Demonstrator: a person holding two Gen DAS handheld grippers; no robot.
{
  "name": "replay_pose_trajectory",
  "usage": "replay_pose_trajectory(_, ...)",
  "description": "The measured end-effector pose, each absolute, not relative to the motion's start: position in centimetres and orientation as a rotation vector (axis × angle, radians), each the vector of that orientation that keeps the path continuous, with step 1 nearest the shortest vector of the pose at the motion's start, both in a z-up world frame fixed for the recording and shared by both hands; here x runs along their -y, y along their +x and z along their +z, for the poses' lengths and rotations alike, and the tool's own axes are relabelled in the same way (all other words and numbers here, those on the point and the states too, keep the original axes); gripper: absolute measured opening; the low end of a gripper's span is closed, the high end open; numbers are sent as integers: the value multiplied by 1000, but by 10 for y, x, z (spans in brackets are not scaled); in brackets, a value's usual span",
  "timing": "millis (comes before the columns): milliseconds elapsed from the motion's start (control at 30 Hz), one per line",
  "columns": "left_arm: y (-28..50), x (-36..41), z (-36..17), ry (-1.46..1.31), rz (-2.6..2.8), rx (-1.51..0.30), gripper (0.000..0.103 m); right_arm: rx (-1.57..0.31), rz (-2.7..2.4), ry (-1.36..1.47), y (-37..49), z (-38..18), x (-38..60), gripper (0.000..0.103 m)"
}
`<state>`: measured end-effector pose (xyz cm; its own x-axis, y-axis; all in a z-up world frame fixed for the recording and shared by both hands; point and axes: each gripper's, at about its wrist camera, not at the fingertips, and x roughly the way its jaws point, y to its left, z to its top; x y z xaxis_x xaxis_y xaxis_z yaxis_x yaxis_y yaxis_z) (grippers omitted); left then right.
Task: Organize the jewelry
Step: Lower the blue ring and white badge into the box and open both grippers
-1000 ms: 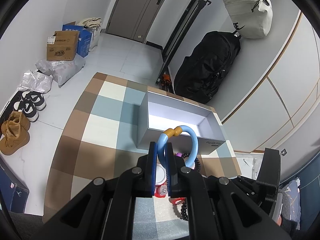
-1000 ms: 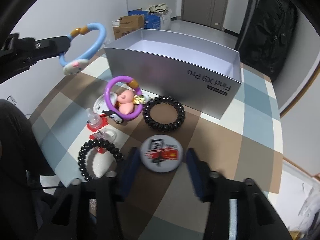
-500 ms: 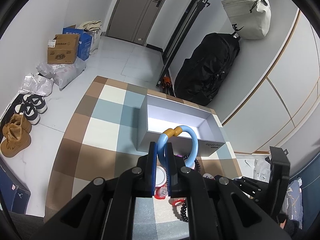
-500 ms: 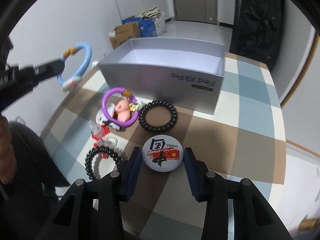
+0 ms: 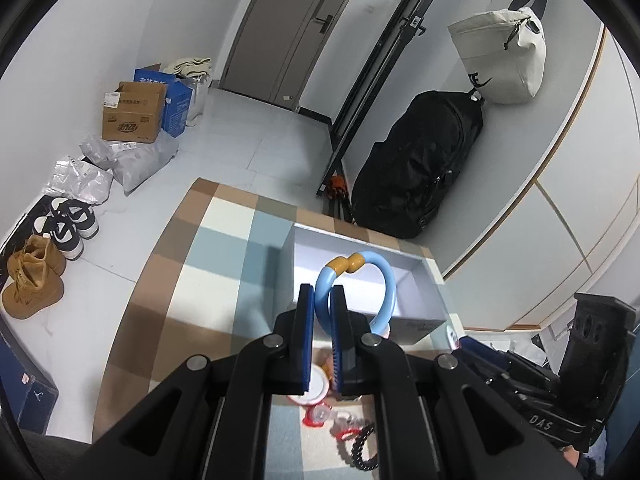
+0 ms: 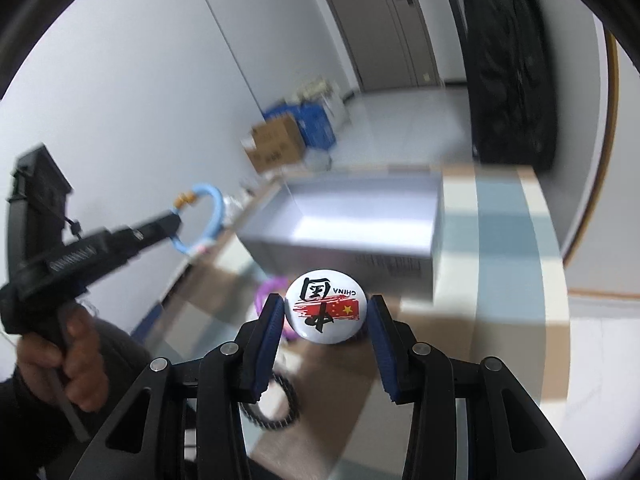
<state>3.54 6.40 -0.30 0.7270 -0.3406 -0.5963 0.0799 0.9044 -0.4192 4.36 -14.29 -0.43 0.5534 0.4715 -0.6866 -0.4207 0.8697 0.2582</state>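
Note:
My left gripper (image 5: 321, 298) is shut on a light-blue bangle (image 5: 384, 280) with an orange clasp and holds it in the air before the open grey box (image 5: 416, 322). The bangle (image 6: 212, 216) also shows in the right wrist view at the left, level with the box (image 6: 360, 256). My right gripper (image 6: 326, 312) is shut on a round white pin badge (image 6: 326, 306) with a red flag print, lifted above the checked table (image 6: 500, 240). A purple bangle (image 6: 266, 294) and black bead bracelets (image 6: 272, 412) lie below on the table.
Small red and white trinkets (image 5: 320, 416) and a black bead bracelet (image 5: 360, 452) lie on the table (image 5: 224, 248) under my left gripper. A black backpack (image 5: 416, 172), cardboard boxes (image 5: 134, 114) and shoes (image 5: 68, 220) stand on the floor beyond the table.
My right gripper closed on the pin badge and lifted it off the table, swinging up toward the box. My left gripper rose with the blue bangle.

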Motion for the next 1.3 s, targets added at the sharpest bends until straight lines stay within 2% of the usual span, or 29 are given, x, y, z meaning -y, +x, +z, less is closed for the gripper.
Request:
replay_pose_trajectory(433, 84, -43, 2, -359, -260, -768, 4, -772, 557, 104, 94, 28, 142, 42)
replay_pose_trajectory(933, 123, -31, -36, -346, -294, -900, 4, -893, 525, 146, 154, -20, 144, 41)
replay_pose_trajectory(1233, 128, -25, -36, -374, -341, -924, 4, -933, 509, 116, 161, -33, 137, 43)
replay_pose_trajectory(1300, 130, -23, -36, -384, -362, -929, 7, -926, 489, 112, 161, -32, 139, 45)
